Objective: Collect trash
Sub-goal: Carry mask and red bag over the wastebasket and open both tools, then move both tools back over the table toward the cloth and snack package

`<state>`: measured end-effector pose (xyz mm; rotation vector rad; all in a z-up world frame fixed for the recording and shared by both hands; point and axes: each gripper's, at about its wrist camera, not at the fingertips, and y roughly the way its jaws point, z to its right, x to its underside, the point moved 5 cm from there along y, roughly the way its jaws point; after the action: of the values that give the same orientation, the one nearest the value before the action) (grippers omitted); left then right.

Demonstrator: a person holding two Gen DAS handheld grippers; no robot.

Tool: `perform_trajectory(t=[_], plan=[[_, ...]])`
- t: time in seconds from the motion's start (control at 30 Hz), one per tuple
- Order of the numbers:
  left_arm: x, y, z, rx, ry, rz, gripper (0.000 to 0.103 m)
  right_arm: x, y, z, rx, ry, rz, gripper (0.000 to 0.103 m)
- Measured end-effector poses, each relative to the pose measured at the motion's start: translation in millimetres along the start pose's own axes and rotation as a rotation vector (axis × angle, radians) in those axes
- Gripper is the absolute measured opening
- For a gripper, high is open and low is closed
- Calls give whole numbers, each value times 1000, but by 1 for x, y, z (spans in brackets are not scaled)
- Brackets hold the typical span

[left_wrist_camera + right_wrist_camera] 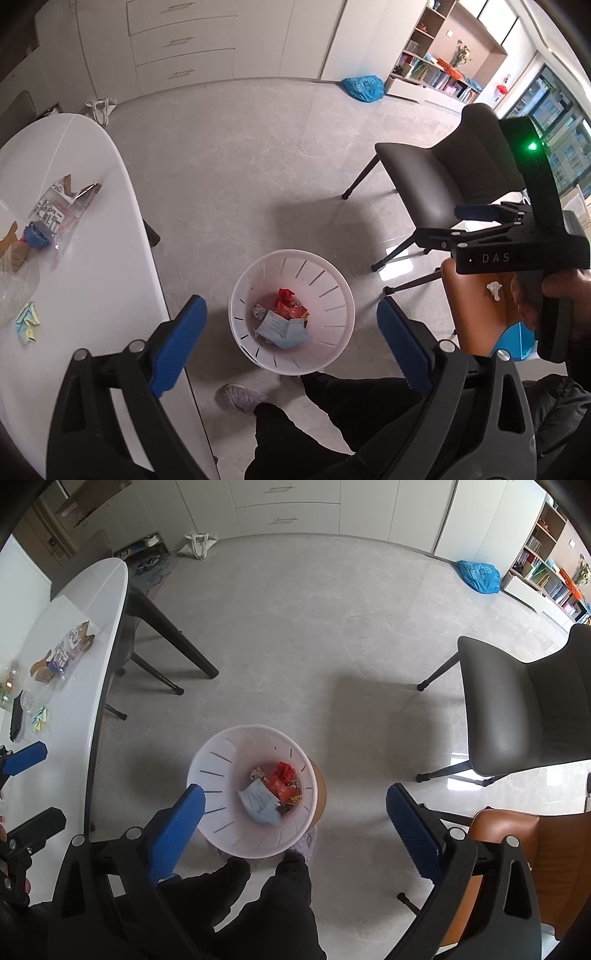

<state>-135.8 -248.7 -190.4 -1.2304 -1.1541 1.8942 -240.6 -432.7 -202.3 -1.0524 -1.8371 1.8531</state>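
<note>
Left tool (291, 343) and right tool (295, 823) are both hanging wide open, empty, over the white slotted plastic bin (332, 295). Remaining trash is lying on the white counter (103, 258): crinkly clear wrapper (62, 206), light, slippery; pinching a raised fold looks best.

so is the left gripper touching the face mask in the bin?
Apart. In the left wrist view the left gripper has its jaws wide open and empty, while the face mask lies at the bottom of the white bin, well below the pads.

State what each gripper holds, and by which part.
Nothing is held. The left gripper and right gripper both stand open and empty above the bin.
</note>
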Motion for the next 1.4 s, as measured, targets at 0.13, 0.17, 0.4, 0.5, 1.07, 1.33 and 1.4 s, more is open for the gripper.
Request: perform_trajectory(t=[0.13,0.17,0.4,0.5,1.07,1.33,1.4], plan=[[0,-3,-7,-9,-24,6,89,-2,-1,-4,-2,-7,1,98],[1,-4,-9,-11,-31,8,89,-2,-1,-6,-2,-10,2,98],[5,-14,-24,-42,-91,32,90,-6,-6,-21,-14,-40,14,98],[7,-26,-41,-88,-145,63,95,-10,-10,-33,-31,-60,28,98],[68,-81,-234,-483,-561,155,95,-58,-14,-204,-189,-338,94,99],[76,-52,-285,-500,-663,113,87,-72,-9,-270,-235,-424,86,99],[74,-44,-294,-500,-680,103,85,-74,-6,-277,-237,-436,76,99]])
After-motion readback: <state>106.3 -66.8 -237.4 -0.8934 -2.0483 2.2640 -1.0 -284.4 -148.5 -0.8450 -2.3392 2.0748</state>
